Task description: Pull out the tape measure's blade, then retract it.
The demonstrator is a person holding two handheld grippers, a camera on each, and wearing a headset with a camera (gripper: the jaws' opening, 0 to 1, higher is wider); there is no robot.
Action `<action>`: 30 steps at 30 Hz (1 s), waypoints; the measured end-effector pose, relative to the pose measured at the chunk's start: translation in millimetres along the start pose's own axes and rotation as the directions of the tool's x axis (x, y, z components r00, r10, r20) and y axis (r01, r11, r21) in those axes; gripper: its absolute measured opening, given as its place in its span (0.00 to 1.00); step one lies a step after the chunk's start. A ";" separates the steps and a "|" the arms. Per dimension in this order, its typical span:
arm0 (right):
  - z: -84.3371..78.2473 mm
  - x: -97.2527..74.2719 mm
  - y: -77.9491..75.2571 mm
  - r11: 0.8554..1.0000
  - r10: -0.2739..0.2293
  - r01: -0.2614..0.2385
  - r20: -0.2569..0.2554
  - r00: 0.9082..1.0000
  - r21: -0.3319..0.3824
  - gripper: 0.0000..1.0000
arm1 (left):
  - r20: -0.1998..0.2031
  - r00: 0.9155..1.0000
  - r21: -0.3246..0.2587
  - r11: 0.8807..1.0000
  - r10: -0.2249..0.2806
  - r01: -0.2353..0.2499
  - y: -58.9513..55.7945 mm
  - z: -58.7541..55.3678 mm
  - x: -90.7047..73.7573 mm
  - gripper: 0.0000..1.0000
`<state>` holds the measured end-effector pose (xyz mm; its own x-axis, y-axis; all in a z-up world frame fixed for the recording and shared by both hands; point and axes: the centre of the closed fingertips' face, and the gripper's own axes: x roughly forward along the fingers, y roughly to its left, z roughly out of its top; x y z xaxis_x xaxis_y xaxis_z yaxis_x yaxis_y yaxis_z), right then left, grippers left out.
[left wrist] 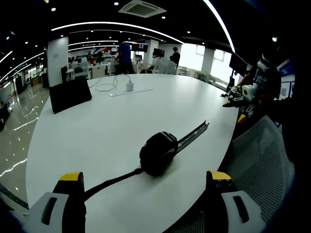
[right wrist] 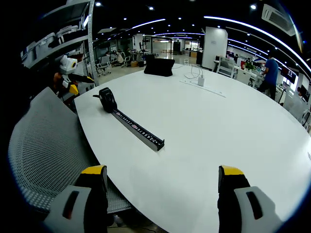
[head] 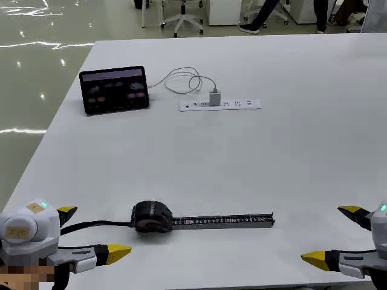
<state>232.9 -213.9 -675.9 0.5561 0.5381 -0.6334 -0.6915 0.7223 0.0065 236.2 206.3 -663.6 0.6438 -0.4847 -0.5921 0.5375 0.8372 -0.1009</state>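
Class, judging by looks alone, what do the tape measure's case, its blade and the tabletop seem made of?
Case: probably black plastic or rubber, matt and rounded. Blade: likely thin metal, dark with printed marks, lying straight. Tabletop: smooth white laminate, perhaps; even soft sheen.

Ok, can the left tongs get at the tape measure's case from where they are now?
Probably yes. The left tongs stand open just beside the case, facing it, with only bare table and the case's strap between them.

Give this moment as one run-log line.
tape measure: blade out, on table | left hand-held gripper: open, empty | right hand-held gripper: open, empty
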 end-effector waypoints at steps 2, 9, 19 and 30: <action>0.1 -0.3 2.4 1.000 0.018 -0.019 0.025 1.000 0.017 0.97 | 0.005 1.000 -0.001 1.000 -0.001 0.001 0.0 -0.6 -1.8 1.00; 3.0 -1.0 3.0 0.999 0.027 -0.028 0.042 0.999 0.022 1.00 | 0.017 1.000 -0.019 1.000 0.003 -0.003 2.1 -0.6 -4.3 1.00; 3.1 -6.0 1.7 1.000 0.022 -0.022 0.036 0.999 0.004 1.00 | 0.033 0.999 0.003 1.000 -0.003 0.003 -0.5 4.3 -5.7 1.00; 0.9 -9.0 5.8 1.000 0.021 -0.020 0.025 0.999 -0.010 1.00 | 0.030 1.000 0.006 1.000 -0.009 0.009 -0.1 2.1 -5.1 1.00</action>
<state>224.3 -214.2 -669.5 0.5530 0.5634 -0.6138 -0.7073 0.7068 0.0115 234.1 208.2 -658.9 0.6551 -0.4996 -0.5668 0.5464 0.8314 -0.1014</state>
